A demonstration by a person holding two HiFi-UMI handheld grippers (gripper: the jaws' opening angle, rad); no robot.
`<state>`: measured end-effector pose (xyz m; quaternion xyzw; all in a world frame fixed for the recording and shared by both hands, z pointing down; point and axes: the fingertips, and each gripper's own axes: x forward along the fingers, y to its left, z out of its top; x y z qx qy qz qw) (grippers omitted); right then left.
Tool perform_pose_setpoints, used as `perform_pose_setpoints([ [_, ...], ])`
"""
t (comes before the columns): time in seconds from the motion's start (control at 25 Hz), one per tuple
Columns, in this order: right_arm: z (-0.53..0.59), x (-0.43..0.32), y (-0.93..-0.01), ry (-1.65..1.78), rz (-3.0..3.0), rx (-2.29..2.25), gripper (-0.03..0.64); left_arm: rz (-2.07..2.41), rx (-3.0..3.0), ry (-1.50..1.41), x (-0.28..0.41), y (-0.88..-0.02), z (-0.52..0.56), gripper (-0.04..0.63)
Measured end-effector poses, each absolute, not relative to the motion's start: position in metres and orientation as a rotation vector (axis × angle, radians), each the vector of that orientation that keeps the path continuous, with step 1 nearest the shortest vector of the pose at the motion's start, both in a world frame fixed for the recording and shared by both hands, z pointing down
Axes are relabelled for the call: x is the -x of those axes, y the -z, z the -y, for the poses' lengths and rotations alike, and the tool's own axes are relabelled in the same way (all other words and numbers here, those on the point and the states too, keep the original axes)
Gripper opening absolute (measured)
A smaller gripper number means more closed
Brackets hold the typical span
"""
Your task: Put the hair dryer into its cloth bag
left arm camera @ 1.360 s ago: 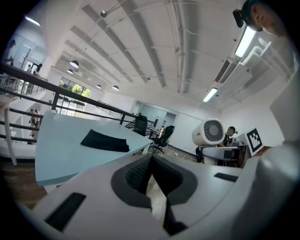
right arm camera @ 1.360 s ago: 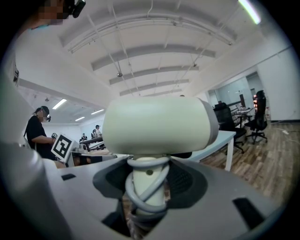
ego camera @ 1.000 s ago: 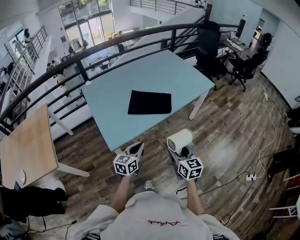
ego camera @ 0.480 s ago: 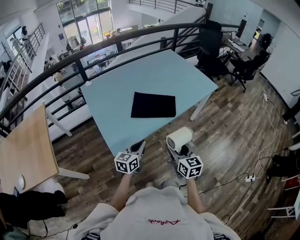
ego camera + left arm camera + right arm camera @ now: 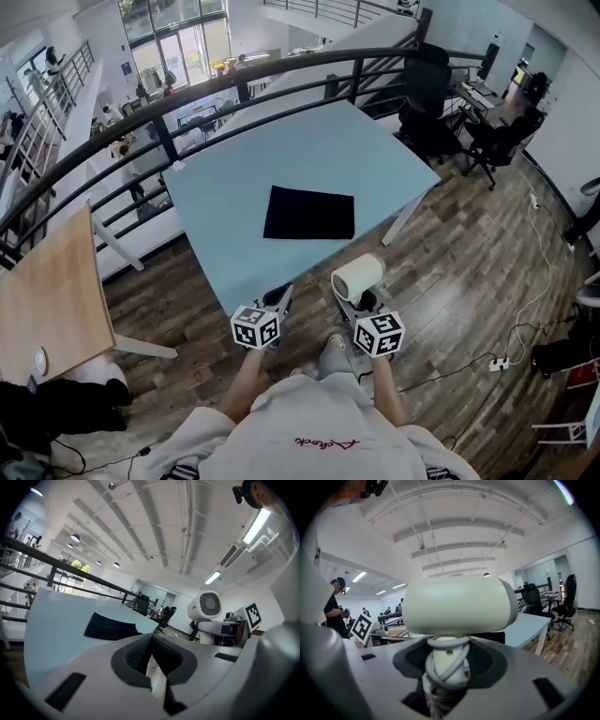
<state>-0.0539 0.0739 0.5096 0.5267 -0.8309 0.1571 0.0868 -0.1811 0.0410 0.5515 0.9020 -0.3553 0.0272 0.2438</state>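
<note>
A black cloth bag (image 5: 309,213) lies flat on the light blue table (image 5: 234,169); the left gripper view has the same bag (image 5: 111,627) ahead on the tabletop. My right gripper (image 5: 359,302) is shut on the handle of a cream hair dryer (image 5: 359,277), its cord wound round the handle (image 5: 446,667), held upright off the table's near corner. The dryer's barrel (image 5: 459,605) fills the right gripper view. My left gripper (image 5: 273,302) is shut and empty, just short of the table's near edge. From the left gripper view the dryer (image 5: 206,606) shows at the right.
A black railing (image 5: 187,98) runs behind the table. A wooden table (image 5: 52,291) stands at the left. Office chairs (image 5: 427,89) and a desk sit at the back right. A power strip (image 5: 497,364) and cables lie on the wood floor at the right.
Both grippers have moved a little toward the table, the dryer going along in the right one. The bag has not moved on the table.
</note>
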Motion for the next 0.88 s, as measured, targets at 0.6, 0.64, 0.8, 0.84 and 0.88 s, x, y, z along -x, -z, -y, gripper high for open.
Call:
perform_pose_setpoints([
  [0.6,-0.007,0.009,-0.529,-0.538,2.474,-1.593,0.221,0.959,-2.453,-0.145,0.138,-0.567,0.023,0.006],
  [0.64,0.0,0.003,-0.528,-0.541,2.477,-1.595,0.222,0.96,-2.453,-0.149,0.133,-0.566,0.03,0.006],
  [0.8,0.031,-0.019,-0.526,-0.54,2.486,-1.594,0.222,0.975,-2.452,-0.151,0.114,-0.562,0.061,0.006],
  [0.84,0.038,-0.023,-0.526,-0.54,2.487,-1.589,0.222,0.979,-2.45,-0.152,0.11,-0.561,0.068,0.006],
  [0.88,0.046,-0.028,-0.525,-0.542,2.488,-1.585,0.222,0.983,-2.448,-0.152,0.105,-0.56,0.075,0.006],
])
